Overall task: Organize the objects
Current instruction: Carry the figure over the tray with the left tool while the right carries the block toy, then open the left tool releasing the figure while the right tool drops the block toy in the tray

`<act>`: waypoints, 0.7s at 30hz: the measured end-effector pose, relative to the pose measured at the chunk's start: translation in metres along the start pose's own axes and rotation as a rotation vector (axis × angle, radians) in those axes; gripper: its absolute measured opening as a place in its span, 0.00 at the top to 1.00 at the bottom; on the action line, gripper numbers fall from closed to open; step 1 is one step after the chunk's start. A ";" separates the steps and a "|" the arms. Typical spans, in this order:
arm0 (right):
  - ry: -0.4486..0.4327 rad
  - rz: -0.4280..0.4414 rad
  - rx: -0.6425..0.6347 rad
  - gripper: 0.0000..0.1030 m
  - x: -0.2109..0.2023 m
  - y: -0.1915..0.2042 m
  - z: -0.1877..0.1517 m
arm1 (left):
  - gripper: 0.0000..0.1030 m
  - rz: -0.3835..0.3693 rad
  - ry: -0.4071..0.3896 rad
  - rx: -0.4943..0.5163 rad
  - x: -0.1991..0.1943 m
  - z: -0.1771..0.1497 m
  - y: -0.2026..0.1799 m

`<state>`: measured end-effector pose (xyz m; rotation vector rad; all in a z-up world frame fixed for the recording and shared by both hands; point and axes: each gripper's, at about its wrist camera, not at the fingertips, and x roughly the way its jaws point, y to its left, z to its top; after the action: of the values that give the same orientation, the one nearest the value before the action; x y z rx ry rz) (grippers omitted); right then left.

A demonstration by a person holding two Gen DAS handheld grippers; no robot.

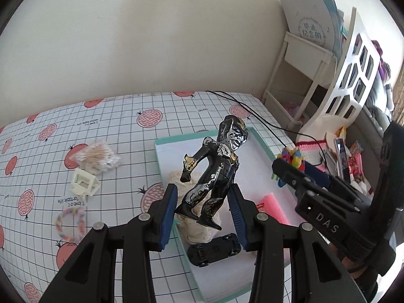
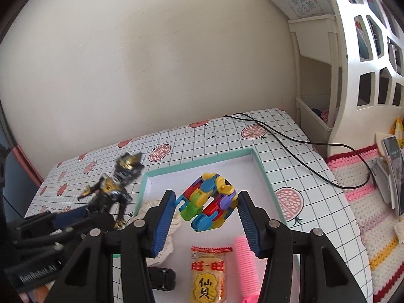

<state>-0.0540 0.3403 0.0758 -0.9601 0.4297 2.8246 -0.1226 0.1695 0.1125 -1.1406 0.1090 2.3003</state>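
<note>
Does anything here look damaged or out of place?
Yes. The black toy figure held in the left hand-held gripper has badly worn paint. A black toy car lies upside down in the tray, wheels up.

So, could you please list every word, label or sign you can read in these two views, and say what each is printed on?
"DAS": right gripper body.
"GenRobot.AI": left gripper strap, slightly blurred.
"旺旺" and "仙贝": snack packet in the box.
"毕业纪念册": booklet on the shelf.
"I love a c… for table life": tablecloth, upside down, partly hidden.
Smaller tablecloth print: too small to read.
</note>
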 end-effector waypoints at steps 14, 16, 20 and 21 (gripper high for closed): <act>0.106 -0.022 0.017 0.48 0.031 -0.010 -0.012 | 0.58 0.037 0.107 0.010 0.059 -0.032 -0.028; 0.119 -0.035 0.009 0.48 0.036 -0.011 -0.014 | 0.58 0.042 0.120 0.019 0.066 -0.036 -0.031; 0.145 -0.040 0.022 0.47 0.043 -0.014 -0.018 | 0.58 0.051 0.143 0.036 0.074 -0.042 -0.036; 0.151 -0.044 0.019 0.47 0.045 -0.013 -0.018 | 0.58 0.056 0.144 0.041 0.075 -0.043 -0.037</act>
<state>-0.0758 0.3487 0.0315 -1.1692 0.4455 2.7144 -0.1084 0.2210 0.0347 -1.2971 0.2441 2.2517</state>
